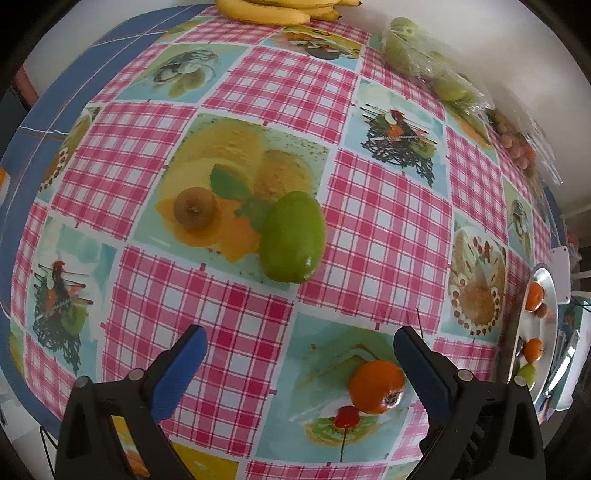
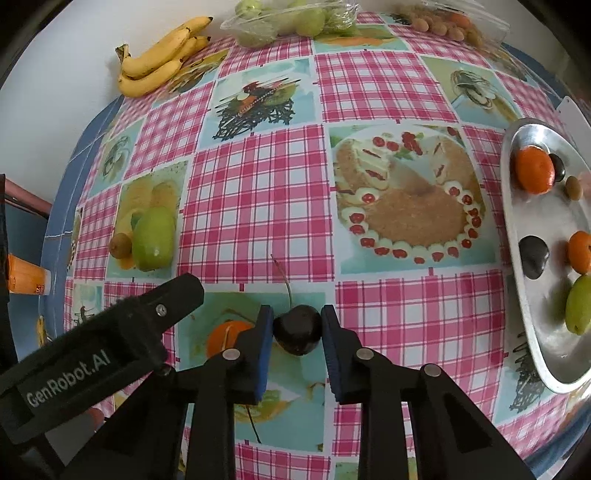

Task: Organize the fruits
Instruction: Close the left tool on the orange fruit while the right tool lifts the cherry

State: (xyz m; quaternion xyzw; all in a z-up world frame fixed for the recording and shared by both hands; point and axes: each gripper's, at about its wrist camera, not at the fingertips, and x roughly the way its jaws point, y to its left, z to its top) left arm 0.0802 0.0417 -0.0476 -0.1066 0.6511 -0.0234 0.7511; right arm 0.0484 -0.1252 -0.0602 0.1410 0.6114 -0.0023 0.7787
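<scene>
My right gripper point(image 2: 297, 325) is shut on a dark cherry point(image 2: 296, 329) with a long stem, held just above the tablecloth. My left gripper point(image 1: 299, 345) is open and empty above the cloth. An orange tangerine point(image 1: 376, 386) lies on the cloth just inside its right finger; it also shows in the right wrist view point(image 2: 225, 338). A green mango point(image 1: 293, 237) and a small brown fruit point(image 1: 194, 208) lie ahead of the left gripper. A silver tray point(image 2: 532, 295) at the right holds tangerines, dark cherries, a small brown fruit and a green fruit.
Bananas point(image 2: 159, 62) lie at the far edge of the table. A plastic bag of green fruits point(image 2: 291, 18) and a clear box of small brown fruits point(image 2: 450, 22) stand at the back. An orange carton point(image 2: 26, 275) stands off the left edge.
</scene>
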